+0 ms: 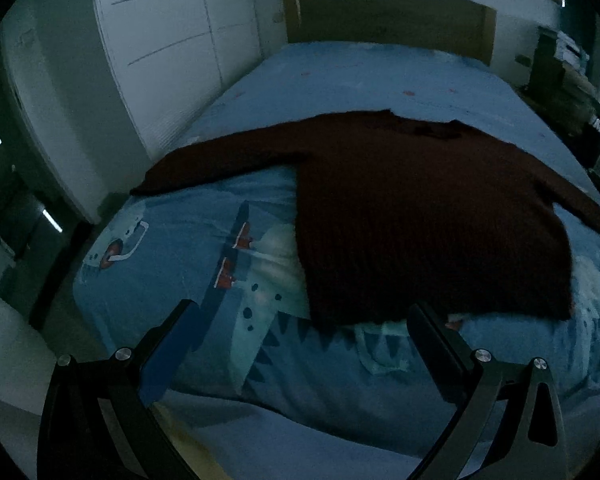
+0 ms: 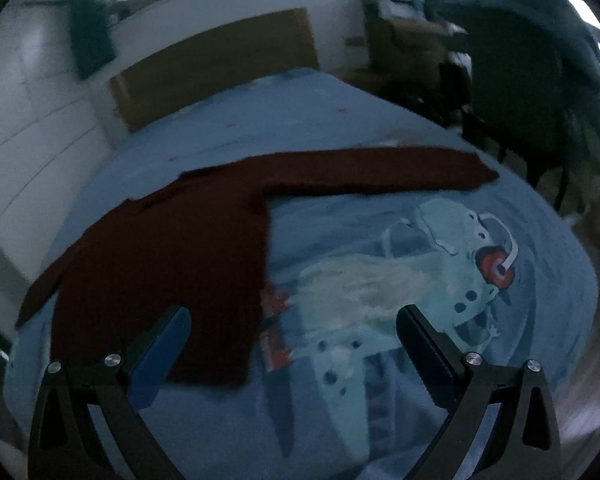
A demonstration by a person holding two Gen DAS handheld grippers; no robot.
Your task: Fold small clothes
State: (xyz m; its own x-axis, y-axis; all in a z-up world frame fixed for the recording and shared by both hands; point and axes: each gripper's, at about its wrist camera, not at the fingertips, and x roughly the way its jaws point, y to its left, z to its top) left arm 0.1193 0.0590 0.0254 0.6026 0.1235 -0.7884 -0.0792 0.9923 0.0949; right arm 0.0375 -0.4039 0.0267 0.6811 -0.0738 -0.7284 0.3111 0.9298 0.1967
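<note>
I am looking down a dim bedroom at a bed [image 1: 340, 80] covered in a blue sheet printed with pale cartoon shapes and orange patches; a wooden headboard [image 1: 388, 12] stands at its far end, white wardrobe doors [image 1: 160, 40] run along the left side, and in the right wrist view a dark chair [image 2: 532, 80] sits off the bed's right edge. The dark red sweater [image 1: 420, 216] lies flat across the middle of the bed, neck toward the headboard and hem toward the near edge, both sleeves stretched out sideways toward the bed's left and right edges. My left gripper [image 1: 300, 320] hangs above the near edge with its jaws spread wide and nothing between them; the sweater's lower left hem corner sits just beyond the fingertips. My right gripper [image 2: 292, 320] is likewise spread and empty, held over the near edge, with the sweater's lower right hem corner lying behind its left finger [image 2: 160, 352] and the printed sheet showing through the rest of the gap.
</note>
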